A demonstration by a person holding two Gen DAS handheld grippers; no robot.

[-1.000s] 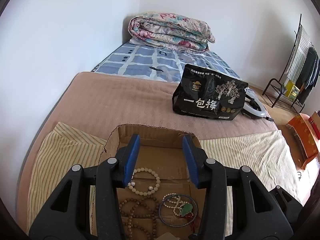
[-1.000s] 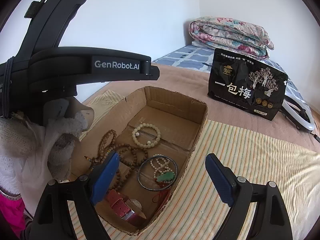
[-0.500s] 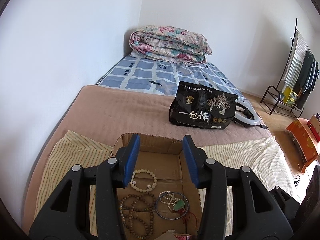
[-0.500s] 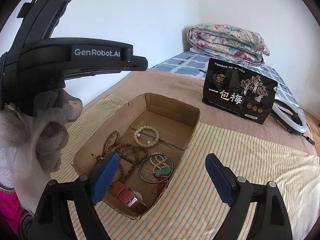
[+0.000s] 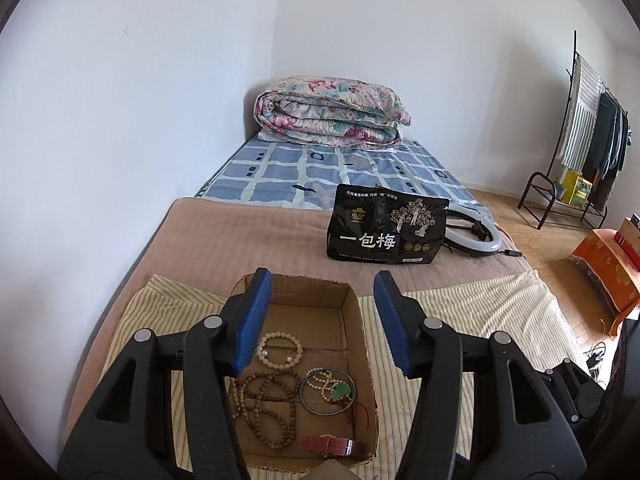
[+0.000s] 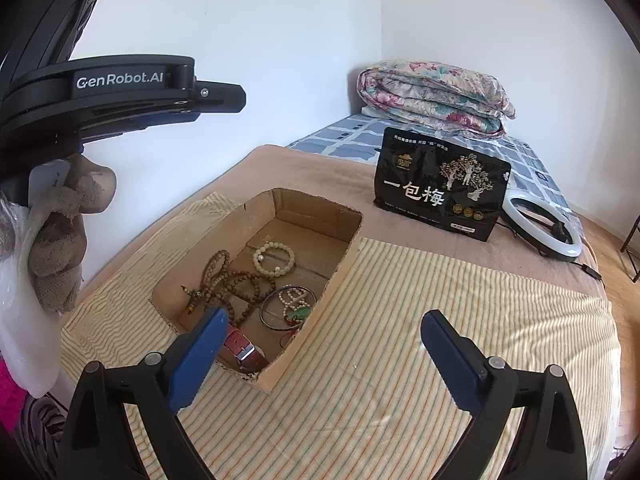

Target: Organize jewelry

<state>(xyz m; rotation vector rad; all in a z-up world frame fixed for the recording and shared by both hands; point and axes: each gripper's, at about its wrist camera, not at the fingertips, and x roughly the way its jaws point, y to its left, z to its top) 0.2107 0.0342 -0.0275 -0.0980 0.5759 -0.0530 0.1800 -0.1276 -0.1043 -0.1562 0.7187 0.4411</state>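
Seemingly the sorting is close to done: the pale bead bracelet (image 6: 274,257), the brown bead string (image 6: 232,286), the bangle (image 6: 289,306) and the red watch (image 6: 245,354) all lie in the cardboard box (image 6: 342,260) on the bed's striped cloth (image 6: 400,360), and no jewelry shows outside it. The left hand-held gripper (image 5: 322,322) and the right hand-held gripper (image 6: 320,356) have both just been opening and stand released, nothing between them. Readable writing: "GenRobot.AI" on the left tool and "一包梅" on the black bag (image 6: 440,188) farther off.
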